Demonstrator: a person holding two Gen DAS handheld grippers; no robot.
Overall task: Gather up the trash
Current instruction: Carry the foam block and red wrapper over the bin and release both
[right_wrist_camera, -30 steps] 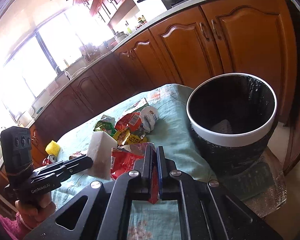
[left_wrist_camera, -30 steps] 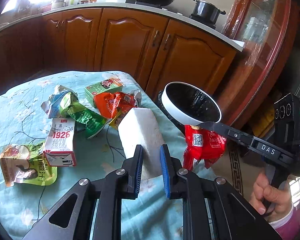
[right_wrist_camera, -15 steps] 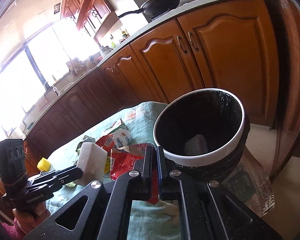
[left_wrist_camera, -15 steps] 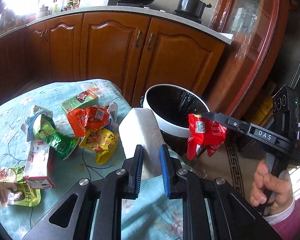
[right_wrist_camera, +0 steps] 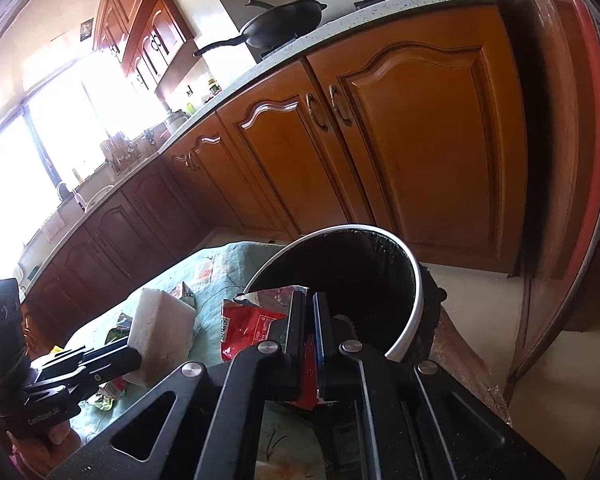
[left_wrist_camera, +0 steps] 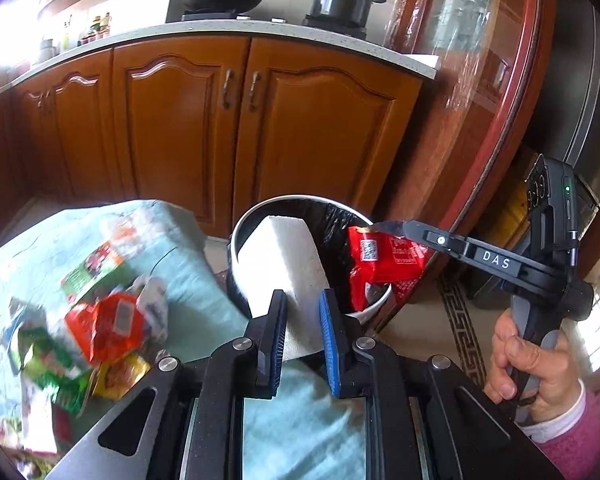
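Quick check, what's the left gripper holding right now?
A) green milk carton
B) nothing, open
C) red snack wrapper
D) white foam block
D: the left gripper is shut on the white foam block, held up in front of the trash bin; the red snack wrapper is in the right gripper.

The left gripper [left_wrist_camera: 303, 336] clamps a white foam block [left_wrist_camera: 284, 256] between its blue-padded fingers [left_wrist_camera: 278, 336], the block reaching out over the white rim of the black-lined trash bin [left_wrist_camera: 260, 210]. To the right, the right gripper [left_wrist_camera: 374, 226], held by a hand [left_wrist_camera: 528, 368], pinches a red snack wrapper [left_wrist_camera: 384, 260] hanging over the bin's opening. Blurred wrappers [left_wrist_camera: 104, 324] lie on the bench's pale green cloth [left_wrist_camera: 300, 428] at left.
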